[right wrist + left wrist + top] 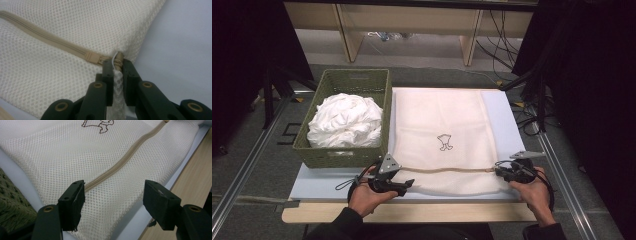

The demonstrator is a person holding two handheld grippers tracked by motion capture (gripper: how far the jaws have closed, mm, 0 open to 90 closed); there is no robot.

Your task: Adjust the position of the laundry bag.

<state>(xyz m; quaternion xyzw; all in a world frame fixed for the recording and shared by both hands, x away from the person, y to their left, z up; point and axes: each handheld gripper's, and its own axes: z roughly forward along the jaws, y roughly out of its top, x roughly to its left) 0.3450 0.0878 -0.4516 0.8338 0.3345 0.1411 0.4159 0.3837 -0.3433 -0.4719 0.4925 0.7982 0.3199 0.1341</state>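
1. A green woven basket (347, 122) stands at the left of the worktop (412, 212), heaped with crumpled white cloth (346, 120).
2. Just right of it, a cream mesh laundry bag (442, 135) lies flat on a pale blue mat (504, 115). Its fabric is fine open netting, with a small dark outline figure (445, 142) stitched near the middle.
3. A tan zipper (447, 170) runs across the bag near its front edge.
4. The left gripper (404, 184) sits at the bag's left front corner; its jaws stand wide apart over the mesh and the zipper's left end, gripping nothing.
5. The right gripper (499, 172) is at the zipper's right end. Its jaws are nearly together, pinching a fold of mesh (117, 85) at the bag's corner, beside the zipper slider (93, 58).
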